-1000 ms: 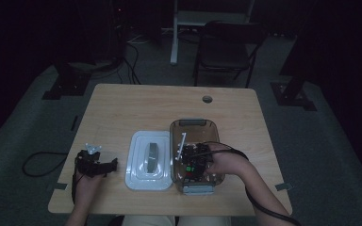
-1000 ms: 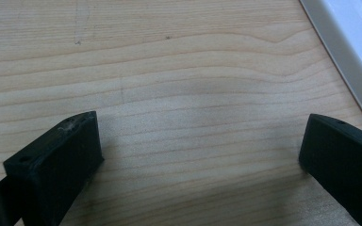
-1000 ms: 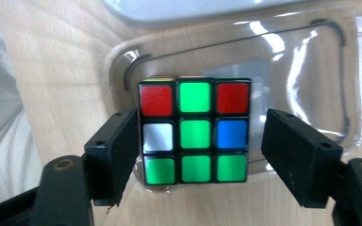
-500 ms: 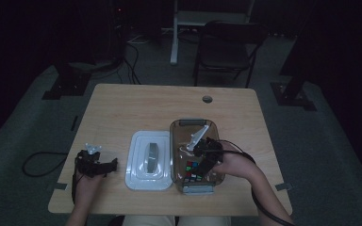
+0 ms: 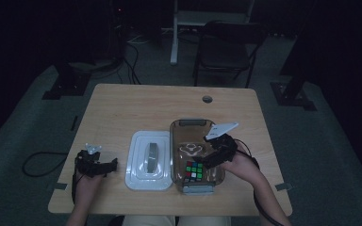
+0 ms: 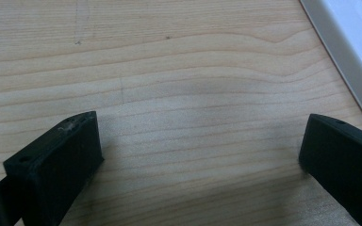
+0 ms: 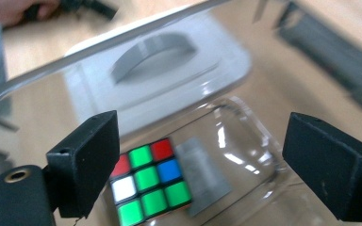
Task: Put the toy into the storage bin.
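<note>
On the wooden table (image 5: 146, 106), both tools gape wide and empty, right tool (image 5: 212, 158) above the cube (image 5: 193, 170).

Scrambled cube (image 5: 194, 170) in clear bin (image 5: 178, 129)

No legible text, no labels, no brand marks, no numbers, no signs on any surface in the three views

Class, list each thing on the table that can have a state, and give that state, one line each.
Clear container: open, lid off, puzzle cube inside.
White lid: off, flat beside the container.
Puzzle cube: scrambled, released.
Left gripper: open, empty.
Right gripper: open, above the container.
</note>
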Demonstrator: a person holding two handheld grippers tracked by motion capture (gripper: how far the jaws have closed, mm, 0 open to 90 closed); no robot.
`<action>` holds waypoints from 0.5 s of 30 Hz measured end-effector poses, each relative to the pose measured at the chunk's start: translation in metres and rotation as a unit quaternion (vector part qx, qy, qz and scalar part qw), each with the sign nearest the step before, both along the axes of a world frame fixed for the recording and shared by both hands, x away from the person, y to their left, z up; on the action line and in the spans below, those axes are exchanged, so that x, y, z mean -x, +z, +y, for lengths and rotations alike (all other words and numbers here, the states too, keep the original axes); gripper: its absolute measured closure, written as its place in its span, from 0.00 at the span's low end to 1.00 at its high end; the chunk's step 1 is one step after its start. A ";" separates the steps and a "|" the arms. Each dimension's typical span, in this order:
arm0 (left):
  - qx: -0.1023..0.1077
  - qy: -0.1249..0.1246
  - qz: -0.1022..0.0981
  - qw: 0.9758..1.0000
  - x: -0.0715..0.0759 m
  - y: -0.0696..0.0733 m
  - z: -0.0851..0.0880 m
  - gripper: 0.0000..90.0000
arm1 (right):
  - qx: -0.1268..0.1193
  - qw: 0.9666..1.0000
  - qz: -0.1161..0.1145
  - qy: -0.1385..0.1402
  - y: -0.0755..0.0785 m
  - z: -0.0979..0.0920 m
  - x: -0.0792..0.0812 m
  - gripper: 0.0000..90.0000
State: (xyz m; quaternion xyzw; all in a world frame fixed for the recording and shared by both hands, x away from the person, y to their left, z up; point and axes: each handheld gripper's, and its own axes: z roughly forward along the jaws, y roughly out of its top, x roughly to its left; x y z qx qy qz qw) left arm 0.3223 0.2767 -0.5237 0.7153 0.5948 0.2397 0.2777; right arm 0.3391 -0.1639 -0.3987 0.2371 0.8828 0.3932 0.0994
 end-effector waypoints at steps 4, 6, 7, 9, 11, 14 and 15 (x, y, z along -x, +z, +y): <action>0.000 0.000 0.000 1.000 0.000 0.000 0.000 0.01 | -0.033 0.999 -0.014 -0.027 0.002 -0.014 0.000 0.13; 0.001 0.001 -0.001 1.000 0.000 0.000 0.000 0.01 | -0.045 0.998 -0.024 -0.045 0.002 -0.021 0.001 0.13; 0.001 0.001 -0.001 1.000 0.000 0.000 0.000 0.01 | -0.049 0.997 -0.028 -0.048 0.002 -0.023 0.002 0.13; 0.000 0.001 -0.001 1.000 0.000 0.000 0.000 0.01 | -0.062 0.995 -0.036 -0.063 0.001 -0.029 0.003 0.13; 0.000 0.001 -0.001 1.000 0.000 0.000 0.000 0.01 | -0.074 0.994 -0.041 -0.076 0.000 -0.036 0.004 0.13; 0.000 0.001 -0.001 1.000 0.000 0.000 0.000 0.01 | -0.083 0.991 -0.046 -0.094 -0.002 -0.045 0.006 0.13; 0.000 0.001 -0.001 1.000 0.000 0.000 0.000 0.01 | -0.084 0.991 -0.046 -0.099 -0.003 -0.047 0.006 0.13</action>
